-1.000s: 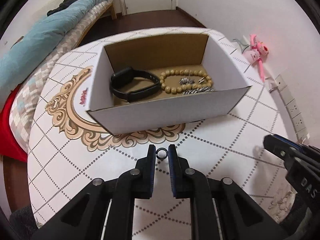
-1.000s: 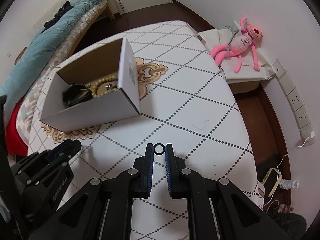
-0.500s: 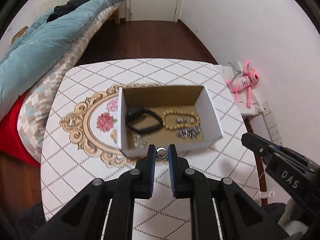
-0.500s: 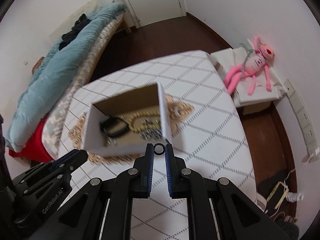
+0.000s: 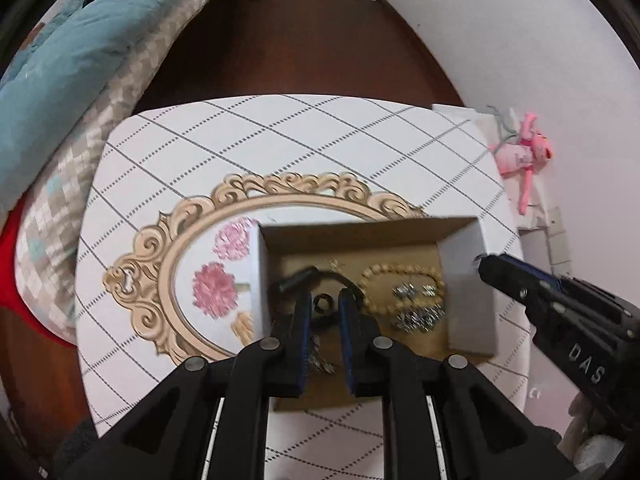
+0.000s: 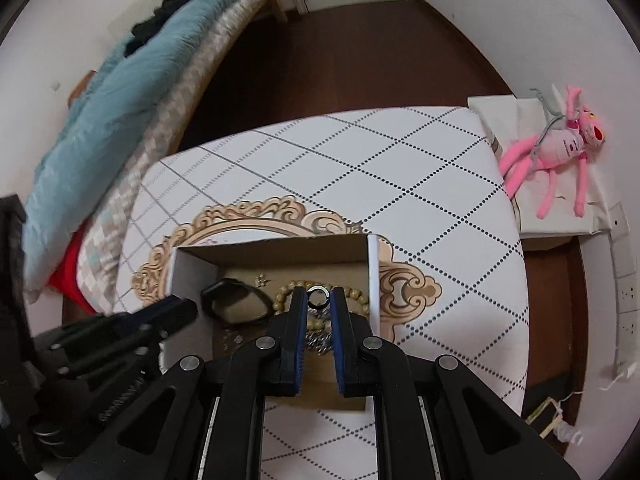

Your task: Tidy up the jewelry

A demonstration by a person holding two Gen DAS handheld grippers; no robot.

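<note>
Bedroom floor and a quilted bed lay beyond the white diamond-patterned table (image 6: 440,208). Each gripper pinched one ring: the left gripper (image 5: 323,308) held a dark ring (image 5: 323,303), the right gripper (image 6: 319,300) a silvery ring (image 6: 319,297), both above the open cardboard box (image 6: 374,276). Below their tips lay one beaded bracelet (image 5: 400,276) and one black band (image 6: 236,302). Released carelessly, a ring might bounce out or tangle among the small silver pieces, which were too blurred to count.

Both grippers are chunky matte black plastic with angular linkage arms and round silver screw heads at the pivots. The left gripper (image 5: 324,308) and right gripper (image 6: 319,304) have blue pads lining the inner finger faces. White "DAS" lettering shows on the right one's side.
</note>
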